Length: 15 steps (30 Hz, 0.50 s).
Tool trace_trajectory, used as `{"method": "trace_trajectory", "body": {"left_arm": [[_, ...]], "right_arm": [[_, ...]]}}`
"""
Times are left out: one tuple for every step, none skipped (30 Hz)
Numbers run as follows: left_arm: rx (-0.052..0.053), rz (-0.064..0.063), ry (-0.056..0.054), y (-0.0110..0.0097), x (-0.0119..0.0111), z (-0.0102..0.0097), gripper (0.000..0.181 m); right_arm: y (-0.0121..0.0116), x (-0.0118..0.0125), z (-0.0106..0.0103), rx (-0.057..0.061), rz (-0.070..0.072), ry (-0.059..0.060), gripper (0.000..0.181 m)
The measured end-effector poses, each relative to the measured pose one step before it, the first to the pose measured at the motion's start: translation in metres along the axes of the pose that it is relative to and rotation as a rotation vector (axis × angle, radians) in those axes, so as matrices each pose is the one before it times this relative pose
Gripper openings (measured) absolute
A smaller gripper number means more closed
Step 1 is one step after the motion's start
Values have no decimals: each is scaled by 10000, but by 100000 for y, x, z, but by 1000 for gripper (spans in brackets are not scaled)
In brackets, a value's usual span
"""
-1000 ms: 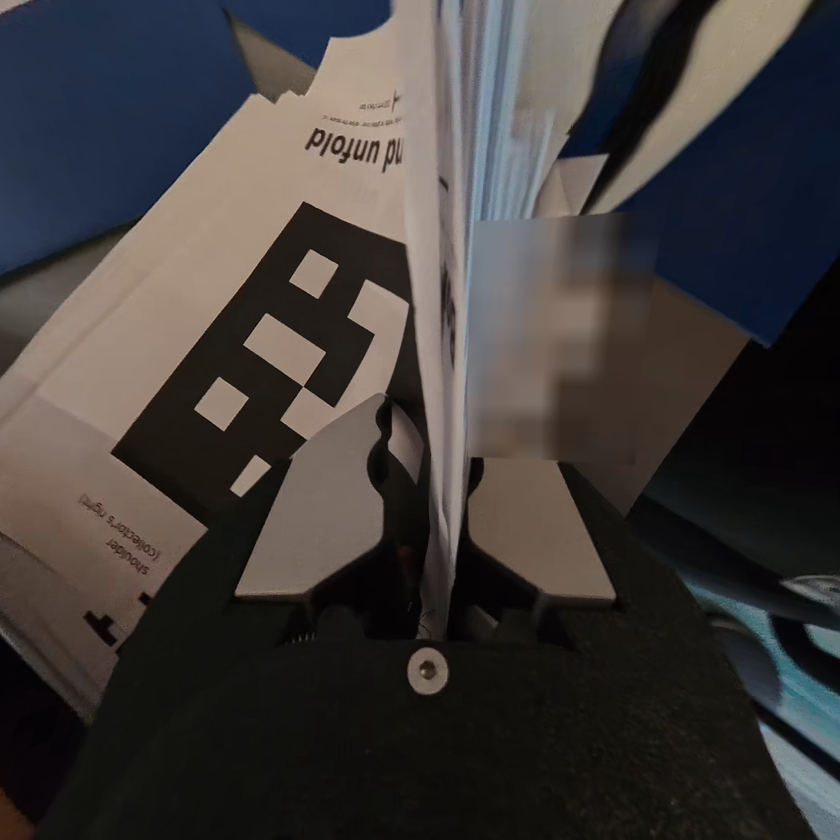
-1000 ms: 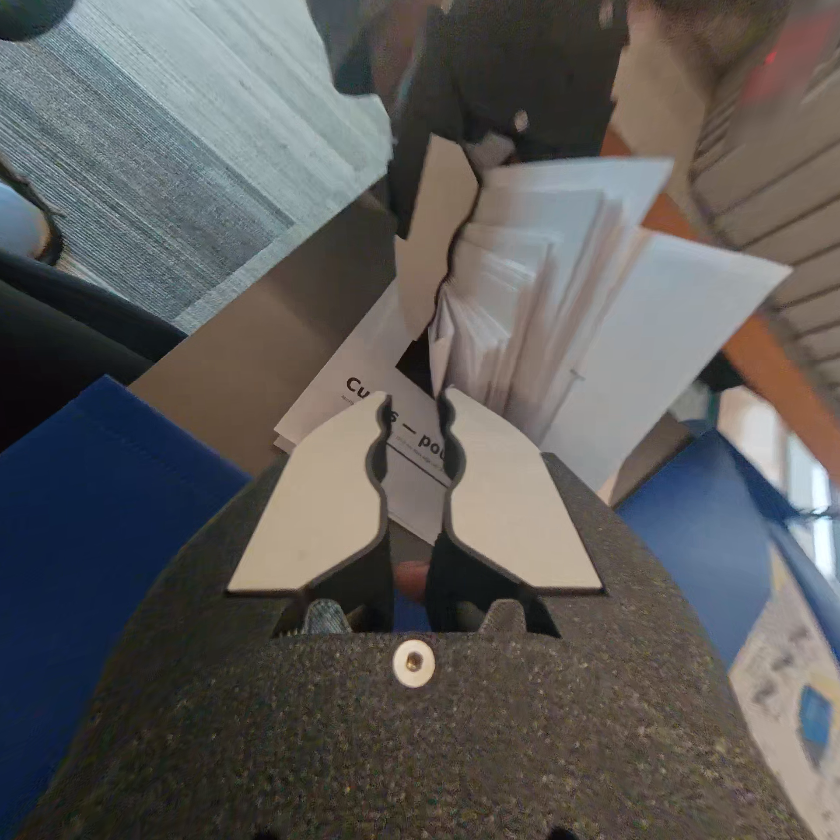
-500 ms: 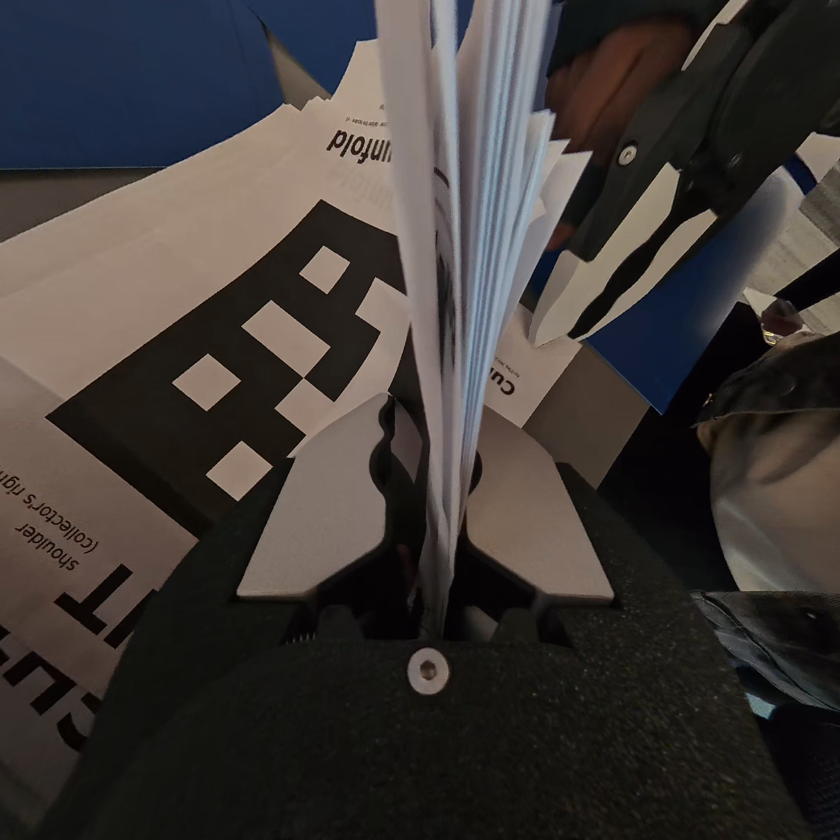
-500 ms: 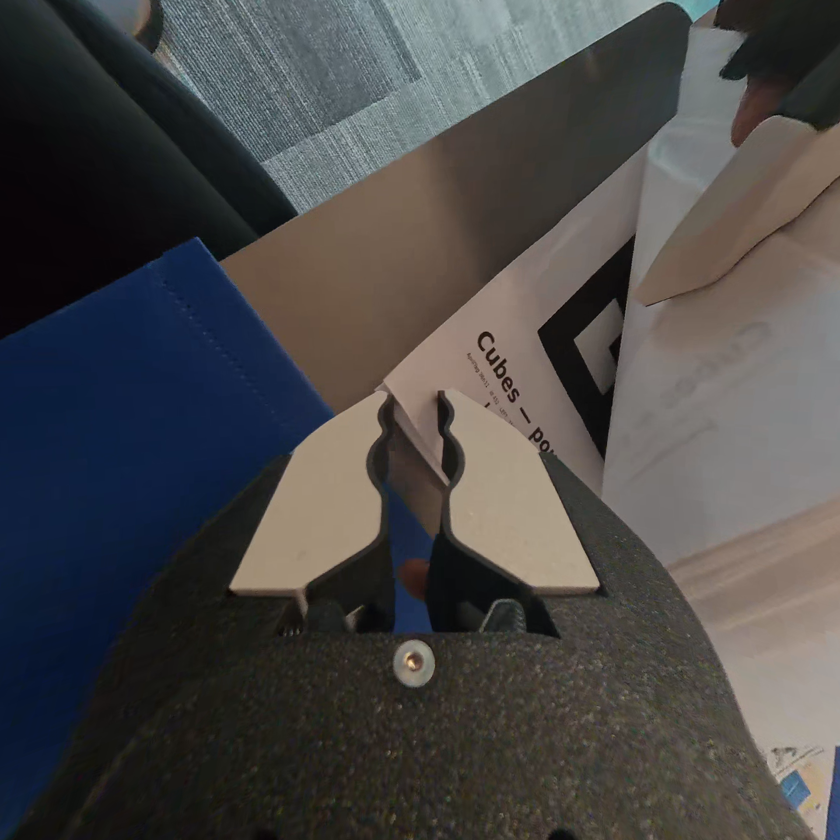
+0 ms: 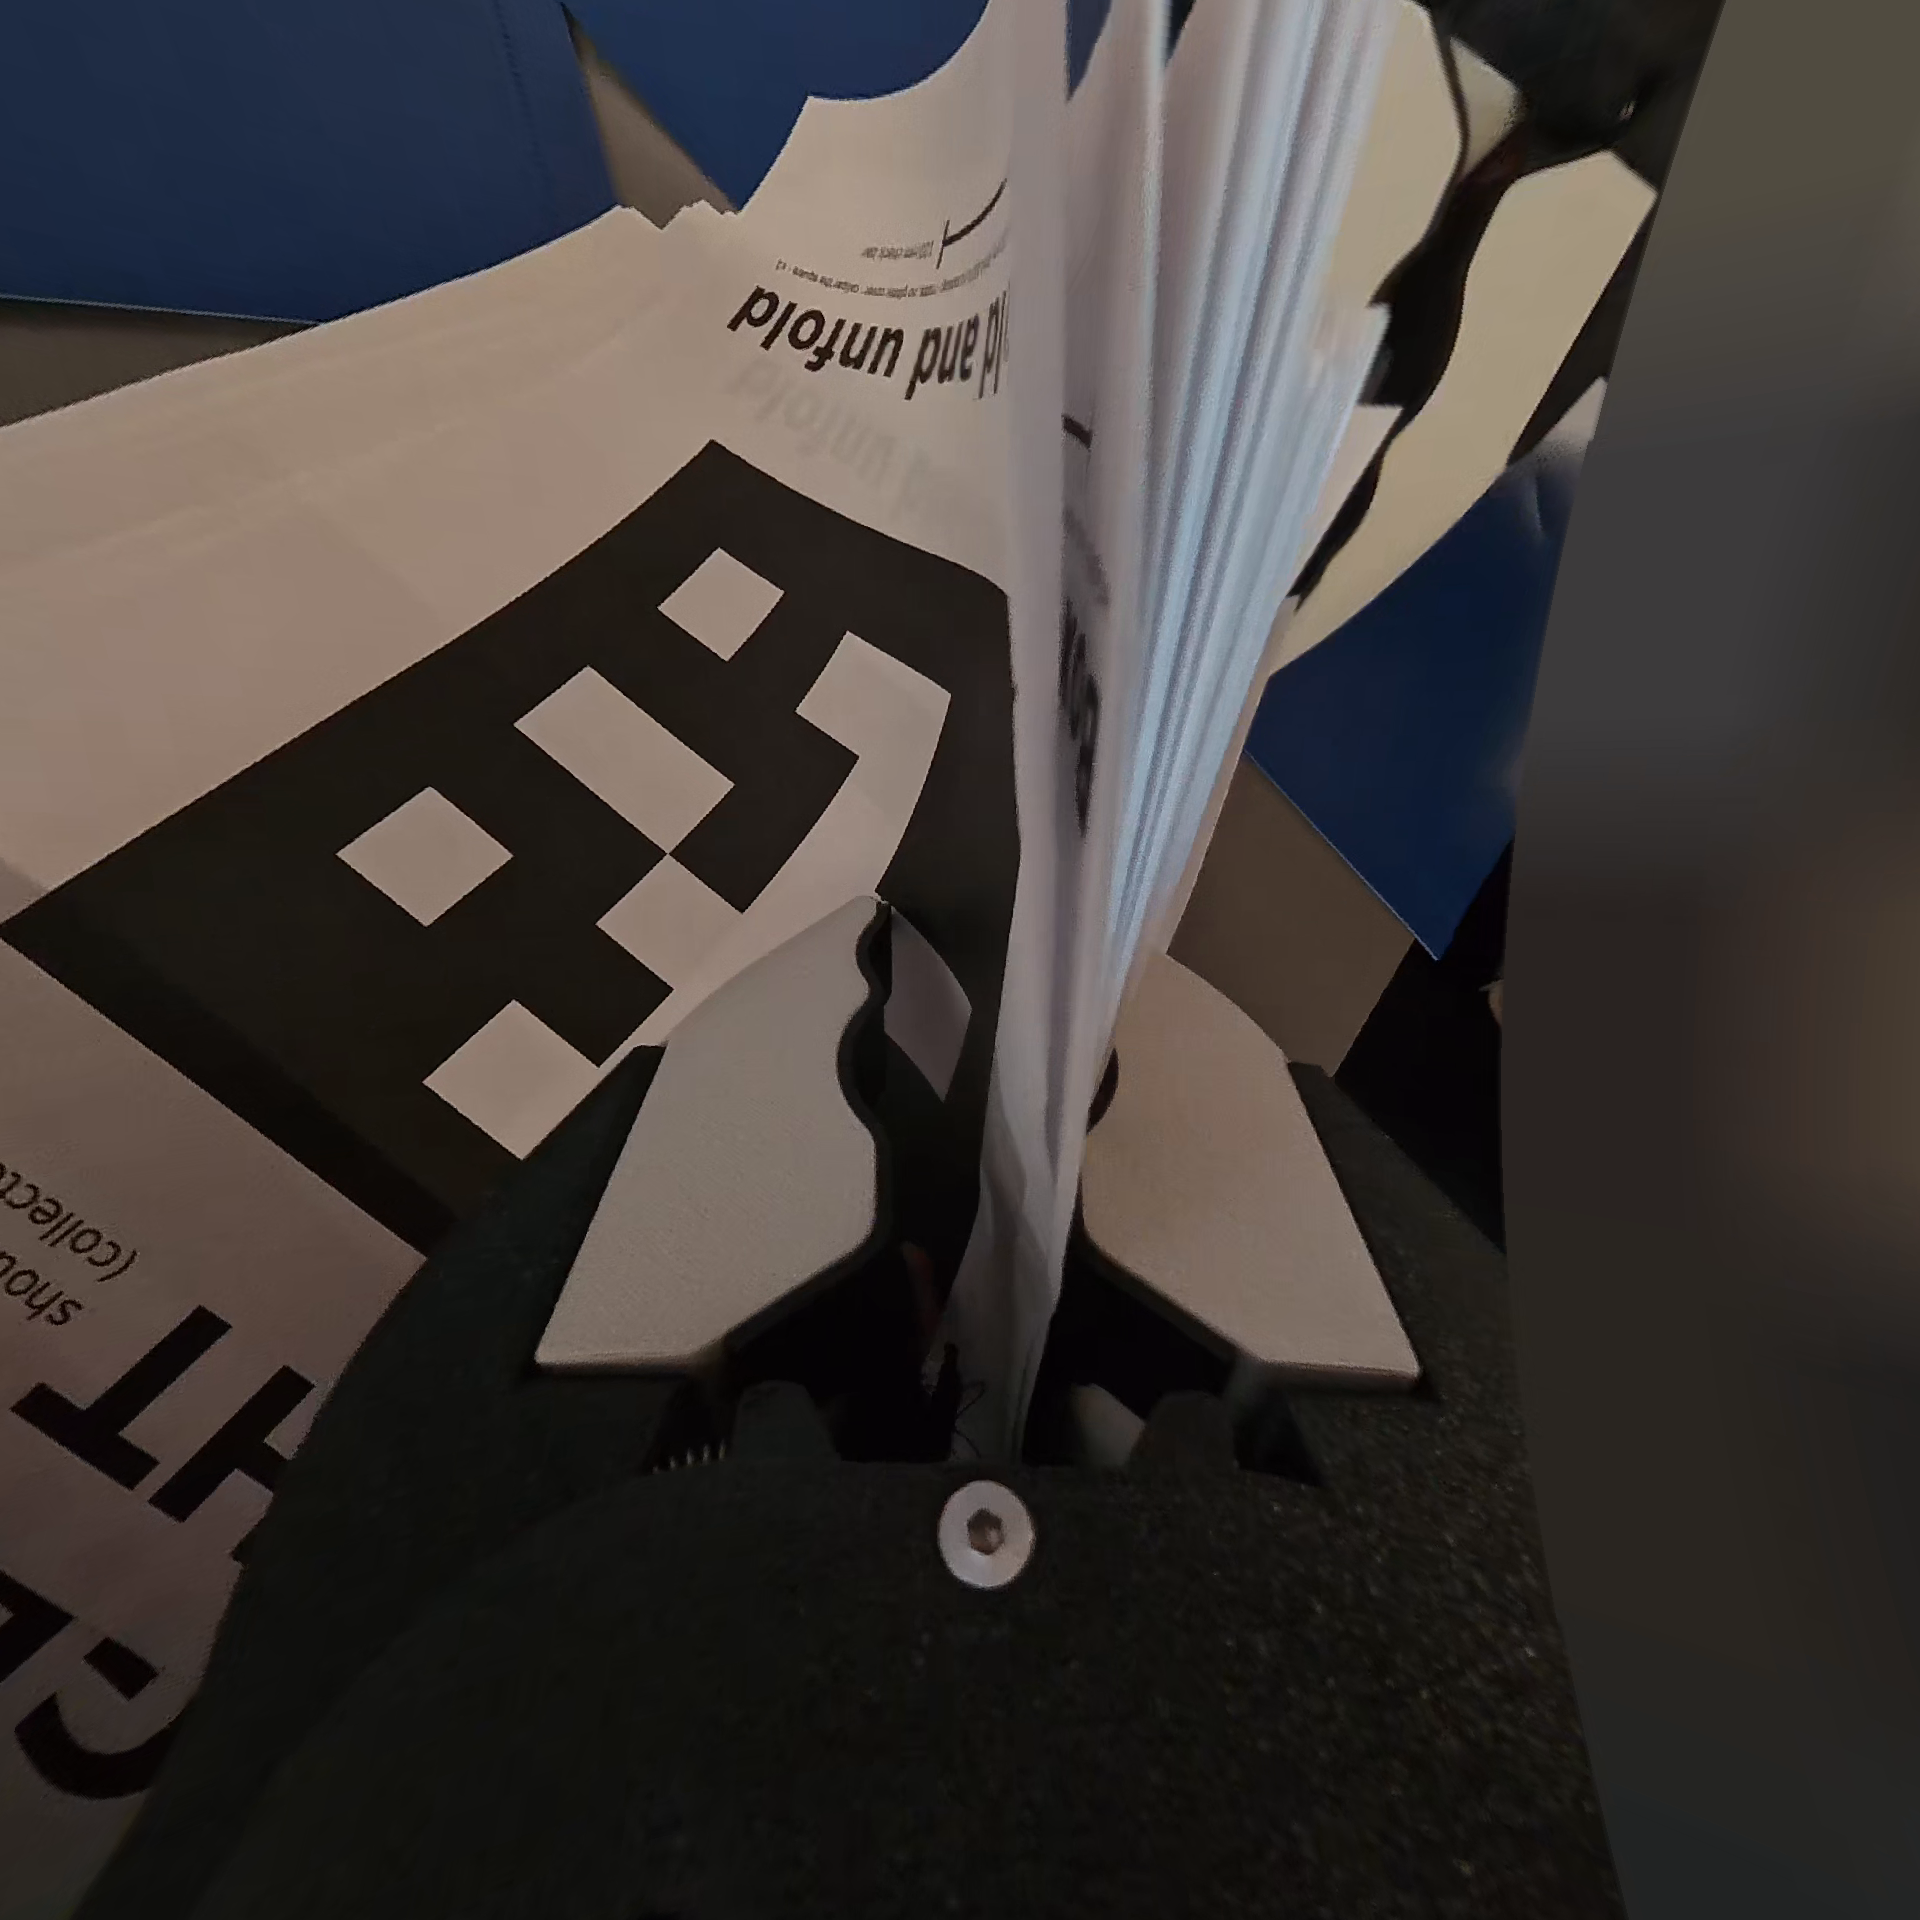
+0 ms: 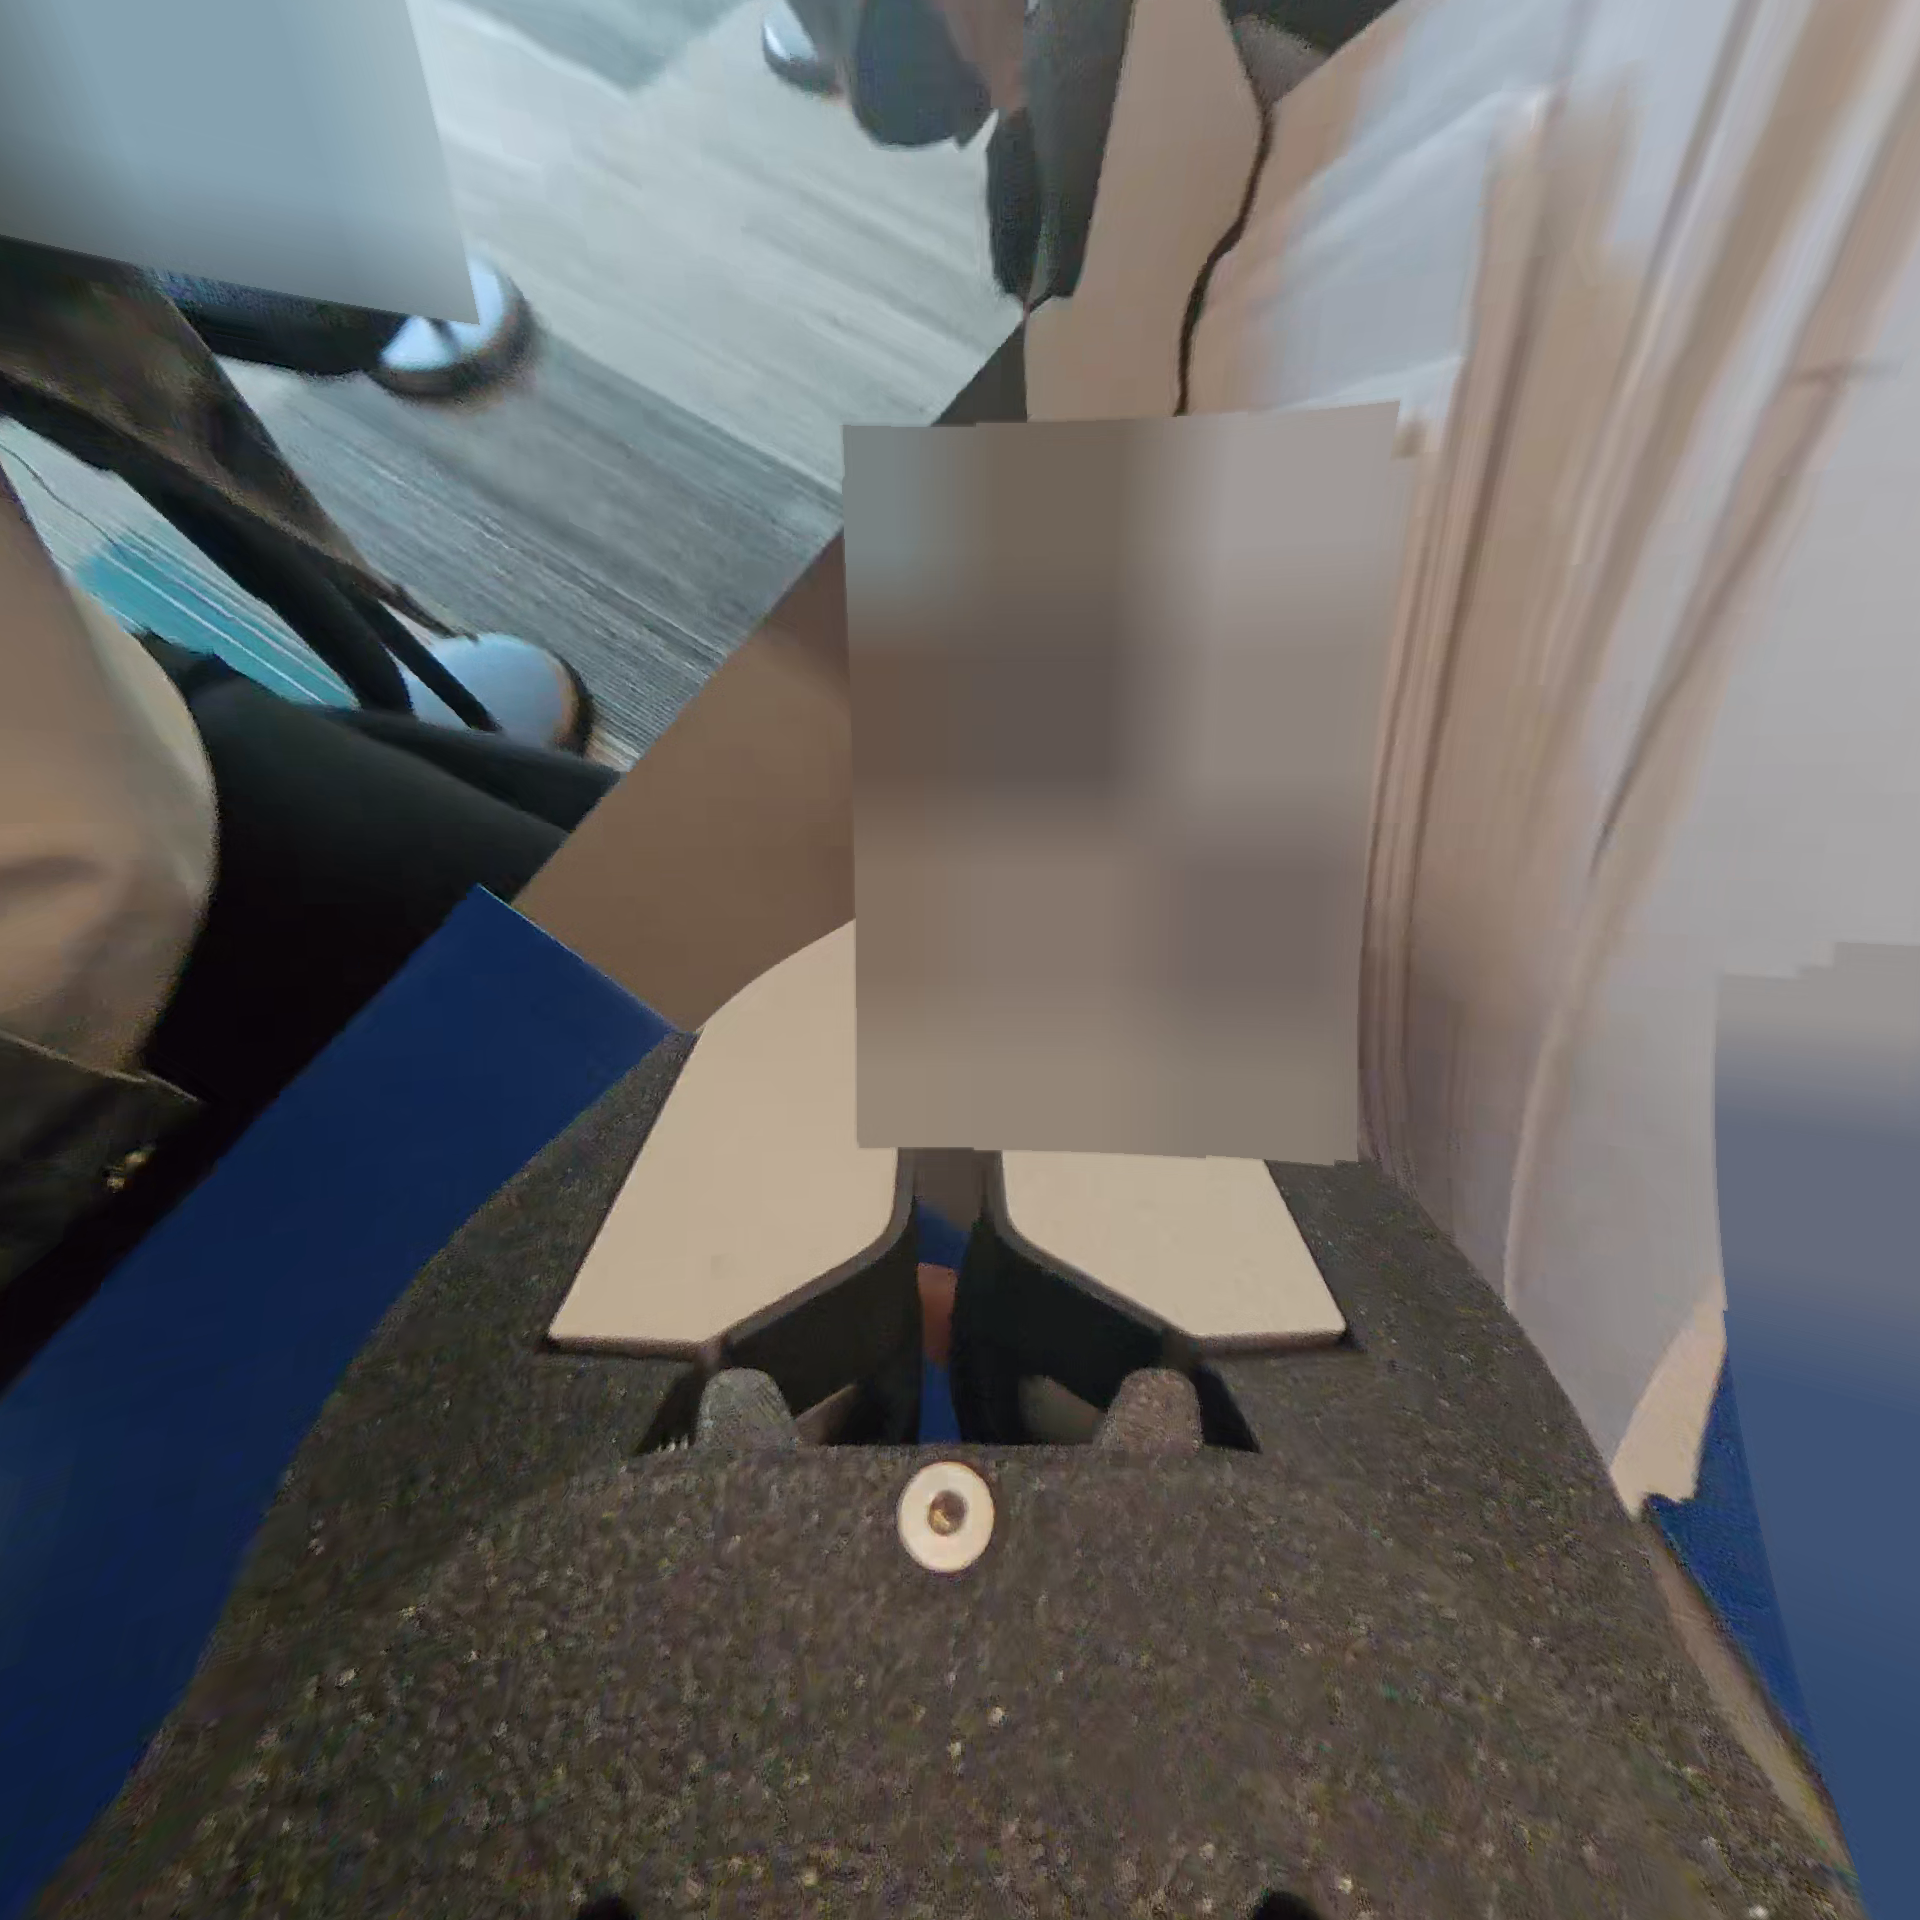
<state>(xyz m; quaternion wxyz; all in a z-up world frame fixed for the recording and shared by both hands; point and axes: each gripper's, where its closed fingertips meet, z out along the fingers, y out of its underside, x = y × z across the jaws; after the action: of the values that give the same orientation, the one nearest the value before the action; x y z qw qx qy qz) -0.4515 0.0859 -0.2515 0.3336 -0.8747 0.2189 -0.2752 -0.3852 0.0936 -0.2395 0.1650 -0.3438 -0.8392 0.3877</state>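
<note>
left gripper (image 5: 1023, 997): closed on the lower edge of a sheaf of white sheets (image 5: 1174, 582), which stands upright and fans out above the grip | printed page with black square pattern (image 5: 540, 790): flat, left of the sheaf | right gripper (image 6: 951, 1184): narrow gap at the finger roots, tips masked (grip cannot be told), sheaf just to its right | blue folder (image 6: 312, 1247): under it

2 grippers (image 5: 1023, 997), 1 paper sheaf (image 5: 1174, 520), 1 printed sheet (image 5: 416, 644).
</note>
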Motion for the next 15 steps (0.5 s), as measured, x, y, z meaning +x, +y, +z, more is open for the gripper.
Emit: {"method": "trace_trajectory", "body": {"left_arm": [[26, -72, 50, -22, -11, -32, 31], [6, -47, 32, -3, 7, -8, 31], [-10, -8, 16, 15, 10, -3, 31], [-7, 8, 6, -2, 11, 13, 31], [-2, 2, 2, 3, 1, -2, 31], [-7, 9, 0, 6, 8, 7, 31], [-10, 12, -1, 3, 8, -1, 31], [-7, 8, 1, 5, 11, 8, 32], [-10, 8, -1, 16, 4, 12, 32], [-11, 11, -2, 18, 1, 11, 32], [-6, 5, 3, 13, 4, 8, 32], [-1, -7, 6, 1, 4, 10, 32], [1, -5, 8, -6, 1, -1, 32], [6, -22, 13, -7, -12, -6, 32], [8, -16, 11, -4, -5, -3, 32]], "right_arm": [[-146, 9, -185, 192, 332, -238, 6], [-75, 9, -125, 128, 310, -204, 7], [-59, -13, -92, 102, 262, -177, 7], [-45, -110, -55, 81, 242, -215, 7], [18, -119, -14, 15, 220, -204, 8], [34, -36, -22, 8, 162, -124, 7], [9, 5, -30, 31, 101, -75, 6], [55, 59, -43, 8, 63, -29, 5], [82, 137, -39, -23, 34, 37, 4], [45, 84, -40, -2, -8, 25, 2], [-35, -21, -58, 55, -28, -27, 2], [-54, 40, -60, 46, -14, 25, 1], [23, 129, -51, -9, -33, 95, 1], [65, 177, -33, -53, -78, 143, 0], [31, 237, -33, -36, -109, 196, 0]]}}
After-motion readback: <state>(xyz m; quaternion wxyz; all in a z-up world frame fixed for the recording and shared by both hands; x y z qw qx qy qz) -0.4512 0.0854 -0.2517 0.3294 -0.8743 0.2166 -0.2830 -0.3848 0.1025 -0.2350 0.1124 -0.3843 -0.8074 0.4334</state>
